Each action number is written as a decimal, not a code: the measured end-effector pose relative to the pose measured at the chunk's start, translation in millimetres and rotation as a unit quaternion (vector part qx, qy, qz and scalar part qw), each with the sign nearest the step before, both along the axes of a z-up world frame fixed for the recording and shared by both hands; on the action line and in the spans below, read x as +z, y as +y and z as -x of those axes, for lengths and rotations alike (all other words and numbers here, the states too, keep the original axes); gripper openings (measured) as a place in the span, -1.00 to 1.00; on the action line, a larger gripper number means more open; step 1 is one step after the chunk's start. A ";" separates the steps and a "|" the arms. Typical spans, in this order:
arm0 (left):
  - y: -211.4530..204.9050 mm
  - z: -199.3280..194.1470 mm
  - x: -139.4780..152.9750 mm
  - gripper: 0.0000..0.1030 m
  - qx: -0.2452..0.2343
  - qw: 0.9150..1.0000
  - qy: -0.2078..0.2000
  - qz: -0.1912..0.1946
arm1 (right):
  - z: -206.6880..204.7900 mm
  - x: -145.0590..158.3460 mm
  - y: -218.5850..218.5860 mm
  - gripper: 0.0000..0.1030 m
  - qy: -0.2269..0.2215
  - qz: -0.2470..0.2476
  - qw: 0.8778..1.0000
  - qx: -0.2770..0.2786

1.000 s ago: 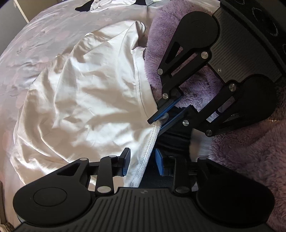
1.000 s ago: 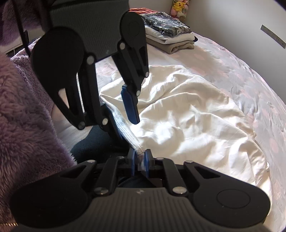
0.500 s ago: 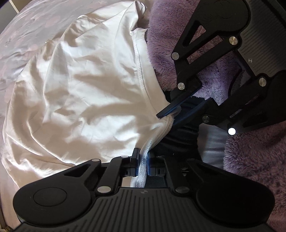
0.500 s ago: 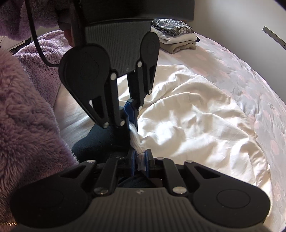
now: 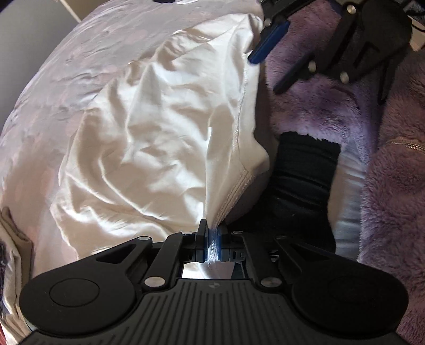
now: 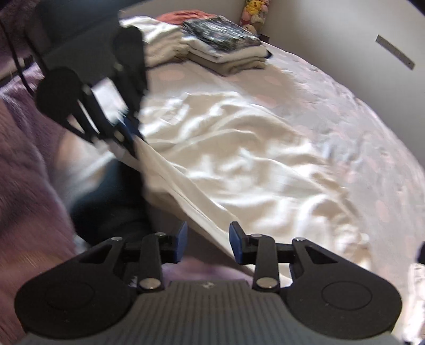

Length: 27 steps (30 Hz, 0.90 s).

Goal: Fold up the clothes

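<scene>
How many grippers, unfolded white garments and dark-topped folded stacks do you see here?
Grippers: 2 (left gripper, shut on the garment; right gripper, jaws opening, hem between them)
Unfolded white garment: 1
Dark-topped folded stack: 1
Total: 4

Open bedspread (image 6: 353,111) beyond and to the right of the rumpled white garment (image 6: 239,154); free passage there as far as the wall (image 6: 332,26). Blocked at the far end by a stack of folded clothes (image 6: 228,50), with plush toys (image 6: 252,10) in the corner behind. Crowded on the near side: purple fleece (image 5: 393,201) and a black sock (image 5: 302,180) close against the garment's hem. Between the left gripper (image 5: 211,240) and the right gripper (image 6: 208,242), a taut stretch of hem barring the way. Possibly more fabric at the lower right edge, too blurred to tell.
</scene>
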<state>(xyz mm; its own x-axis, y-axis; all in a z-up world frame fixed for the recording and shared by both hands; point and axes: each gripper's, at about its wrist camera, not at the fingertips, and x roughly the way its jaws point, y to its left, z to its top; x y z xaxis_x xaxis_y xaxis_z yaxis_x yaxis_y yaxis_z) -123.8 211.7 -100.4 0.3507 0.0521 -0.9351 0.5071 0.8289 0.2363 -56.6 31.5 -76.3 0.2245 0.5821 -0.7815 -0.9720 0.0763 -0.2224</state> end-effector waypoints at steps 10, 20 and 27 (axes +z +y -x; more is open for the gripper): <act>38.6 -16.3 -0.9 -0.92 0.108 0.993 -0.046 0.013 | -106.6 -2.0 -46.8 -0.33 -0.056 0.102 0.993 -0.032; 81.0 -45.5 4.7 -0.92 0.196 0.977 -0.076 0.020 | -126.2 -30.7 -19.7 -0.99 0.014 0.117 0.993 -0.012; 104.2 -76.2 -13.8 -0.93 0.235 0.970 -0.062 0.019 | -148.4 -26.4 -1.9 -0.96 0.053 0.084 0.995 -0.005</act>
<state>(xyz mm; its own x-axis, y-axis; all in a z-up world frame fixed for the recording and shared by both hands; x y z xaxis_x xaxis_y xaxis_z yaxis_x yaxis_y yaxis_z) -47.6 315.9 -114.2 0.4071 0.1998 -0.8913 0.0416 0.9707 0.2366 91.8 29.6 -102.6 0.1420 0.4399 -0.8868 -0.9899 0.0574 -0.1300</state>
